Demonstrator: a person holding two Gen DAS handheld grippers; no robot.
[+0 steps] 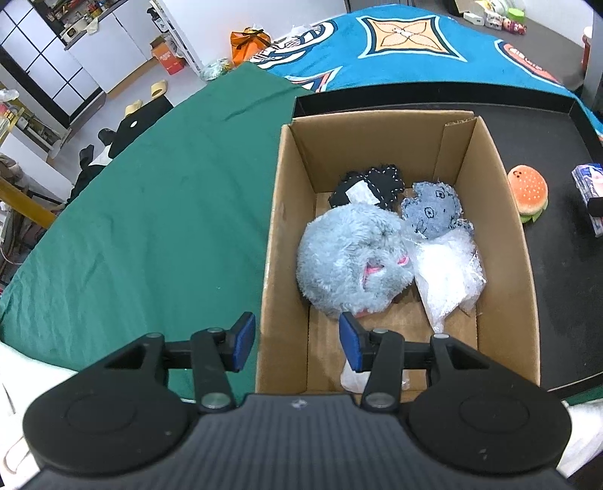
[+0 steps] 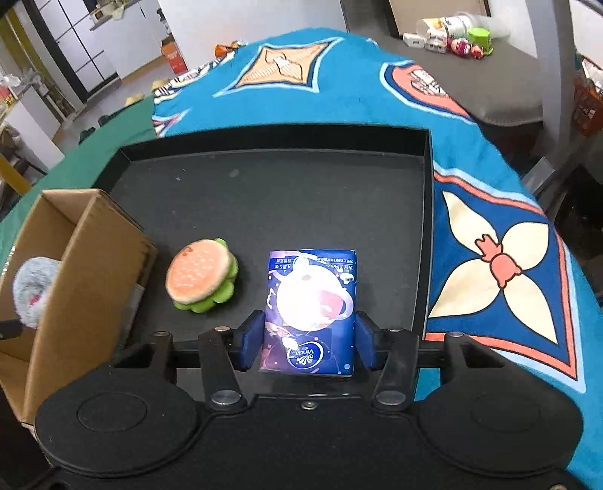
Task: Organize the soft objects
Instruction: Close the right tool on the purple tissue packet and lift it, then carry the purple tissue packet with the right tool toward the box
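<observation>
A cardboard box [image 1: 505, 233] holds a fluffy blue-grey plush [image 1: 346, 260], a denim doll [image 1: 433, 211], a black stitched cloth toy [image 1: 373, 184] and a white plastic bag [image 1: 448, 279]. My left gripper [image 1: 296, 345] is open and empty above the box's near left wall. A plush burger [image 2: 201, 280] lies on the black tray [image 2: 286, 188] beside the box [image 2: 86, 271]; it also shows in the left wrist view [image 1: 527, 194]. My right gripper [image 2: 309, 345] is shut on a blue tissue pack [image 2: 311, 309], which also shows in the left wrist view [image 1: 588, 196].
The tray sits on a table covered by a green cloth [image 1: 150, 211] and a blue patterned cloth [image 2: 501, 241]. Small toys and containers [image 2: 456, 35] stand on a grey table far back. Floor clutter lies beyond the left edge.
</observation>
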